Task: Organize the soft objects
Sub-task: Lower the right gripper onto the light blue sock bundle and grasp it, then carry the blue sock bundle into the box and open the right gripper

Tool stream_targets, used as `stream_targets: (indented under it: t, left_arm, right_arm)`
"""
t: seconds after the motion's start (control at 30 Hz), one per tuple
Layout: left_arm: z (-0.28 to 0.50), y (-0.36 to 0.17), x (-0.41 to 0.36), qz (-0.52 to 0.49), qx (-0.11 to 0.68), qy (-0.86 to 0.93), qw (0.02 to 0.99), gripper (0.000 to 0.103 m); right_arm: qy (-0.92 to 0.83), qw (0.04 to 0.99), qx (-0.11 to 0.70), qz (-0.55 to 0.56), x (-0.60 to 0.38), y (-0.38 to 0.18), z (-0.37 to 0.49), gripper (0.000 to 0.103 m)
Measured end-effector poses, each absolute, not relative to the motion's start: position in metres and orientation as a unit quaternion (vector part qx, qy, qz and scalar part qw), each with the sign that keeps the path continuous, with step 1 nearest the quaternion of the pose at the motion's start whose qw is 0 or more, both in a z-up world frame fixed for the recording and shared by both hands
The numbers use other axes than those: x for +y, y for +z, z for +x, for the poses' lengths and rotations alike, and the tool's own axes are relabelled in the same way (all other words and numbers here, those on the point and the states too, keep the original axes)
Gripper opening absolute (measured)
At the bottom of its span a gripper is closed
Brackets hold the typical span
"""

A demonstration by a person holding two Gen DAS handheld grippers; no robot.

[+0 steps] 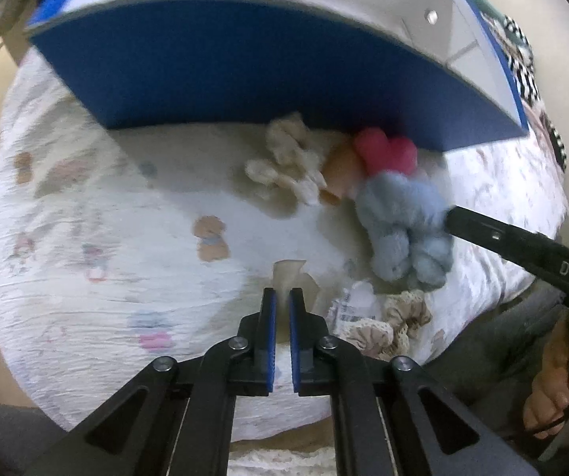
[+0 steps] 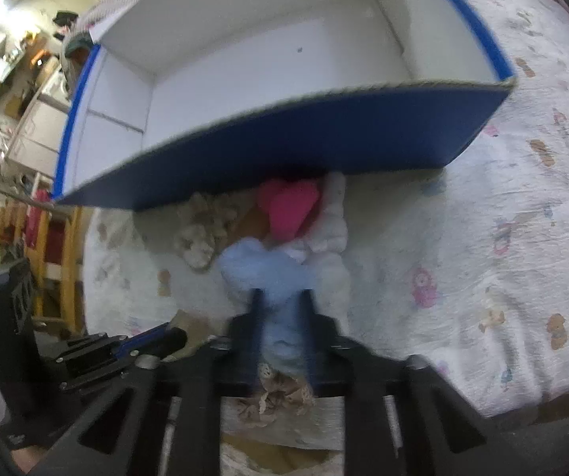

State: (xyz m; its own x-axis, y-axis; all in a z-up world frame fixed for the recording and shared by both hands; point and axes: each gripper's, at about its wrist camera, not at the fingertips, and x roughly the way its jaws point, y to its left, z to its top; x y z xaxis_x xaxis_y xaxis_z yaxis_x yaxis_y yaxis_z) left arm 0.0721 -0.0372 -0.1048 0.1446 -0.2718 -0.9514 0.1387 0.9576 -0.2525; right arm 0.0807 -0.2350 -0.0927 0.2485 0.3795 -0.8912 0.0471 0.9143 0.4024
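My left gripper (image 1: 282,295) points down at the bed, its blue pads nearly together and pinching a thin beige cloth (image 1: 287,271) that sticks out past the tips. My right gripper (image 2: 282,305) is shut on a light blue plush toy (image 2: 268,273), which bulges between the fingers. In the left wrist view one right finger presses into that blue plush (image 1: 403,222). Beyond it lie a pink plush (image 1: 385,150), a cream plush (image 1: 288,158) and an orange piece (image 1: 340,174), all against the near wall of a blue box (image 1: 244,75). The box interior (image 2: 268,67) is white and bare.
A cartoon-printed white bedsheet (image 1: 86,238) covers the bed. A beige lace scrunchie (image 1: 399,319) and a crumpled label (image 1: 353,305) lie near the left gripper. A white plush (image 2: 334,226) sits beside the pink one. A person's hand (image 1: 558,392) holds the right tool. Cluttered shelves (image 2: 14,99) stand past the bed.
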Motion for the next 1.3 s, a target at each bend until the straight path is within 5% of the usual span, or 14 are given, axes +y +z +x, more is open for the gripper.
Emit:
stream_targets:
  t: [0.3,0.37,0.43,0.47,0.53,0.63,0.73,1.3]
  left_arm:
    - [0.068,-0.089,-0.012,-0.067,0.607,-0.095,0.786,0.005]
    - [0.068,-0.089,-0.012,-0.066,0.604,-0.095,0.788,0.005]
    - [0.068,-0.088,-0.014,-0.063,0.601,-0.095,0.791,0.006]
    - [0.066,-0.085,-0.009,-0.061,0.599,-0.095,0.793,0.006]
    - [0.066,-0.083,-0.009,-0.062,0.596,-0.093,0.795,0.006]
    - [0.064,-0.082,-0.006,-0.065,0.593,-0.09,0.797,0.006]
    - [0.063,-0.077,-0.002,-0.061,0.585,-0.084,0.804,0.006]
    - [0.092,0.026,0.019,-0.058,0.474,-0.064,0.876,0.005]
  right_arm:
    - [0.113,0.787,0.573,0.198,-0.242,-0.076,0.074,0.004]
    - [0.115,0.781,0.589,0.176,-0.233,-0.082,0.077,0.018]
    - [0.104,0.781,0.6,0.139,-0.224,-0.087,0.079,0.048]
    - [0.1,0.78,0.605,0.124,-0.221,-0.091,0.08,0.051]
    - [0.099,0.773,0.617,0.108,-0.214,-0.101,0.083,0.05]
    - [0.088,0.776,0.619,0.084,-0.209,-0.107,0.087,0.023]
    - [0.091,0.783,0.608,0.101,-0.216,-0.101,0.084,0.013]
    - [0.181,0.835,0.468,0.227,-0.25,0.03,0.096,0.013]
